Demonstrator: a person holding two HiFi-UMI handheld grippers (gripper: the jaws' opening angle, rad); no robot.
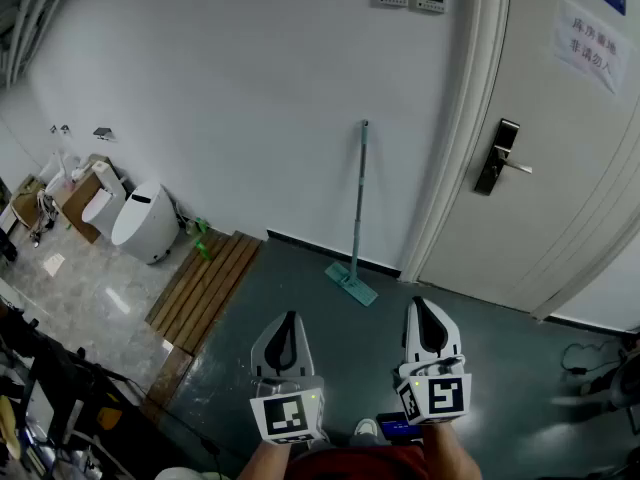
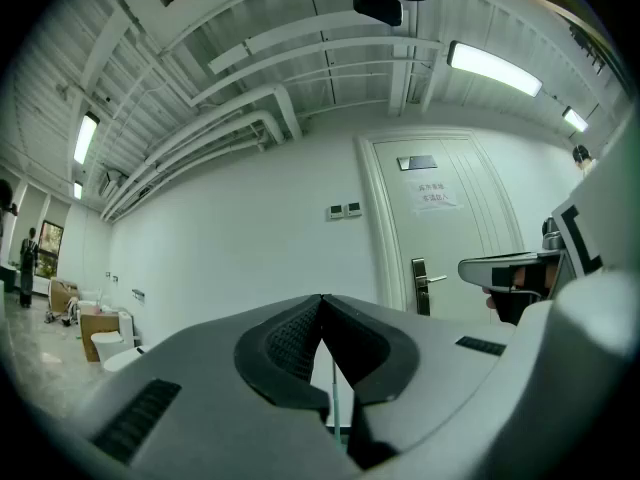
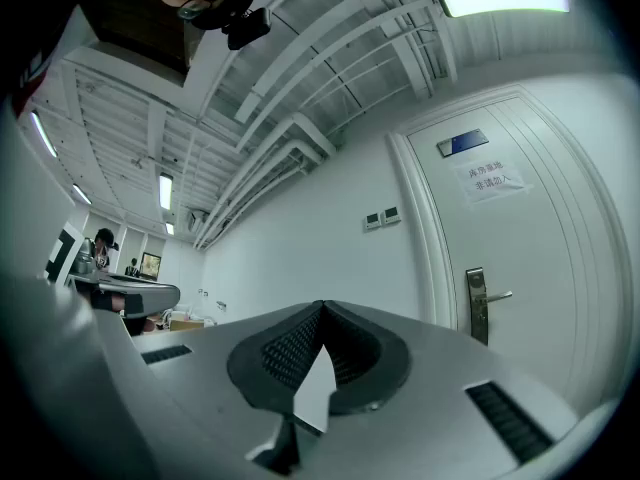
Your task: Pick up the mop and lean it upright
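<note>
The mop [image 1: 357, 213] stands upright against the white wall, its teal handle rising from a flat teal head [image 1: 351, 283] on the dark floor. A thin strip of the mop handle [image 2: 335, 396] shows behind the left jaws. My left gripper [image 1: 288, 326] and right gripper [image 1: 428, 313] hang side by side well short of the mop, both shut with nothing between the jaws. In the left gripper view the left gripper [image 2: 322, 300] has its tips meeting. The right gripper [image 3: 321, 308] in its own view is likewise closed and empty.
A white door [image 1: 545, 138] with a metal handle [image 1: 498, 158] stands right of the mop. A wooden slatted platform [image 1: 205, 283] lies on the floor at left, with a white toilet [image 1: 146, 222] beyond it. Cables lie at far right [image 1: 595, 368].
</note>
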